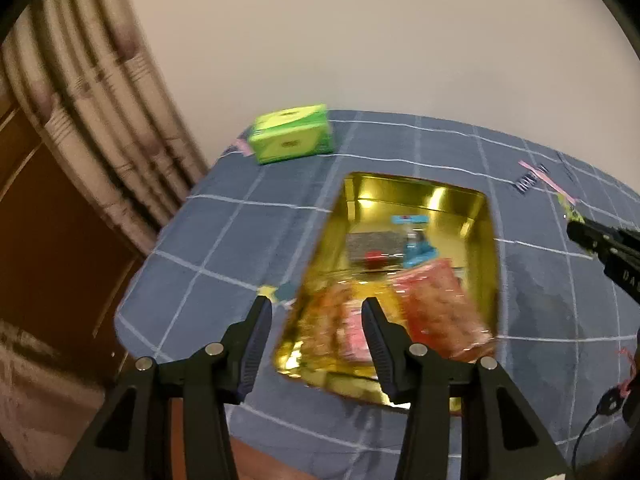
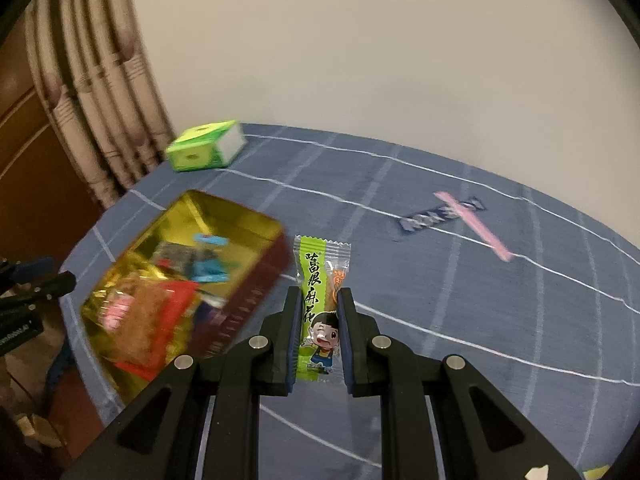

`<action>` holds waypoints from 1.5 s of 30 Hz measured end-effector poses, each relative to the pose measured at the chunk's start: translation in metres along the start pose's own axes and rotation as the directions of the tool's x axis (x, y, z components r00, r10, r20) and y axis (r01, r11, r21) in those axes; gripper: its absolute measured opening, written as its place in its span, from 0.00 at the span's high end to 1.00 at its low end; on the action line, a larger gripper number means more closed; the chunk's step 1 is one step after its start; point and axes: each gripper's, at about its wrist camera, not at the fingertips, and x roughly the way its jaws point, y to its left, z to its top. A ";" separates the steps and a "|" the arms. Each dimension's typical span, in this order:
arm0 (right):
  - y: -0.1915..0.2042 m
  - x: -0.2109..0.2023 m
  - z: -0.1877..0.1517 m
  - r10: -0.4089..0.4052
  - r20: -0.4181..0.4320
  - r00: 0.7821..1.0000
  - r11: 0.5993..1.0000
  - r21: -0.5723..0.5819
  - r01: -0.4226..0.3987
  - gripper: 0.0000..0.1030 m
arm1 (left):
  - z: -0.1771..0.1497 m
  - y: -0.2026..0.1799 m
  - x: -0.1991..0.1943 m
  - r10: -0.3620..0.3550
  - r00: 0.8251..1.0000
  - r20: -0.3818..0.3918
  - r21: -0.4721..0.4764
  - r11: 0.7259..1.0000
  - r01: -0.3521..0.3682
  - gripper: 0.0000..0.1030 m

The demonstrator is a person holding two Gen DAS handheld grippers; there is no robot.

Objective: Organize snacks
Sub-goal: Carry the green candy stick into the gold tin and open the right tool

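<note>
While the right tongs point(image 2: 319, 294) tilt downward above the blue checked desk point(image 2: 460, 288), they pinch a green plastic-wrapped snack packet point(image 2: 318, 300) upright, beside the shiny gold rectangular tin point(image 2: 240, 220); the left tongs point(image 1: 317, 307), half spread and empty, slant over that tin's near rim. Red and blue wrapped snacks point(image 1: 436, 300) lie inside it.

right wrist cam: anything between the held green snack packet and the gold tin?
Nothing: only bare blue checked tablecloth separates green snack packet from gold tin, per right wrist view.

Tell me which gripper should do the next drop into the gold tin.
Right. The right gripper is already shut on the green snack packet beside the gold tin; the left gripper is open and empty.
</note>
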 end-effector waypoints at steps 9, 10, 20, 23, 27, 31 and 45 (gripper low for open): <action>0.057 0.031 0.009 0.039 -0.050 0.998 0.999 -0.036 -0.041 0.85 | -0.023 0.039 0.002 0.025 0.999 -0.043 -0.111 0.993 -0.029 0.54; 0.061 0.034 0.009 0.040 -0.055 0.998 0.998 -0.040 -0.042 0.85 | -0.025 0.042 0.002 0.021 0.999 -0.045 -0.118 0.993 -0.026 0.54; 0.097 0.059 0.008 0.026 -0.104 0.994 0.999 -0.045 -0.031 0.85 | -0.036 0.052 0.009 0.026 0.997 -0.071 -0.142 0.989 -0.036 0.54; 0.103 0.065 0.006 0.034 -0.120 0.992 0.999 -0.031 -0.038 0.85 | -0.035 0.052 0.010 0.020 0.997 -0.073 -0.140 0.990 -0.030 0.54; 0.109 0.067 0.002 0.056 -0.135 0.989 0.998 -0.011 -0.058 0.85 | -0.036 0.052 0.011 0.021 0.997 -0.074 -0.139 0.990 -0.031 0.54; 0.115 0.068 0.000 0.082 -0.142 0.986 0.997 0.004 -0.082 0.84 | -0.037 0.053 0.011 0.015 0.997 -0.080 -0.154 0.988 -0.027 0.54; 0.121 0.056 -0.005 0.090 -0.129 0.988 0.996 0.002 -0.091 0.60 | -0.041 0.047 0.017 -0.022 0.994 -0.111 -0.145 0.989 0.005 0.54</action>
